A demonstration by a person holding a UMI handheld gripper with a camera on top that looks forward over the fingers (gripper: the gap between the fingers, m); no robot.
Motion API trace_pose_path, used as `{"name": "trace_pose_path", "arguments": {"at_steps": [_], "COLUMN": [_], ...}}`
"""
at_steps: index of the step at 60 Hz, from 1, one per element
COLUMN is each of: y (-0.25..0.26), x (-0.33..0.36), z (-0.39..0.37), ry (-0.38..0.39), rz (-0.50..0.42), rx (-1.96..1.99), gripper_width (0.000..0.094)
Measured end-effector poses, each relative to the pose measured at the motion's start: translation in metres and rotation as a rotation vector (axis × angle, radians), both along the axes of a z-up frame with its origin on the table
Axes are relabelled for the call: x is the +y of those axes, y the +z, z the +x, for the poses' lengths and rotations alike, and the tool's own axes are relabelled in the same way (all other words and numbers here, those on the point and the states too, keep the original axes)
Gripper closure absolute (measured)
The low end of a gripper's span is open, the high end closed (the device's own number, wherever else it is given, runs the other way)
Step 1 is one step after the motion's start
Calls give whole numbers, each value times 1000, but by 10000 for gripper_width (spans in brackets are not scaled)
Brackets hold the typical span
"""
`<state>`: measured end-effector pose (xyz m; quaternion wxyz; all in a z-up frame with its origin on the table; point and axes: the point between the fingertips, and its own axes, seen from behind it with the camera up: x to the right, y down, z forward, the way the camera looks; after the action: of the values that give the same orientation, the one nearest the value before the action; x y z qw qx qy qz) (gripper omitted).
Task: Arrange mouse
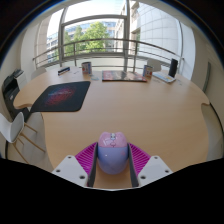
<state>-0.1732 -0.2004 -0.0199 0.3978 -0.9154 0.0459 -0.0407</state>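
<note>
Here the gripper [112,160] is held low over a light wooden table [150,115], its two fingers reaching forward with their magenta pads [87,156] turned inward. A lavender mouse [111,152] sits between the pads, its scroll wheel facing up and its rounded body filling the space from one pad to the other; both pads appear to press against its sides, so the fingers are clamped on the mouse. Whether the mouse rests on the table or is raised off it cannot be told from this view. Well beyond the fingers, toward the left side of the table, lies a dark mouse mat [61,96] with a reddish pattern, well apart from the mouse. Several small items stand along the far edge of the table, too small to identify. A white chair [14,128] stands beside the table at left, and large windows [92,35] with a railing rise behind.
</note>
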Motion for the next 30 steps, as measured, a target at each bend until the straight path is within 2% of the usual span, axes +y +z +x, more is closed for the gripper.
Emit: {"name": "trace_pose_path", "arguments": {"at_steps": [8,13,22,27,30], "y": [5,27,117,183,211], "x": [0,7,64,107,135], "z": [5,19,46,40,26], "ry": [-39,-93,-212,-245,-238], "rz": [-16,8,160,267,309], "rx": [-1,-22,-65,-88,-85], "gripper_width": [490,489,489,490,491]}}
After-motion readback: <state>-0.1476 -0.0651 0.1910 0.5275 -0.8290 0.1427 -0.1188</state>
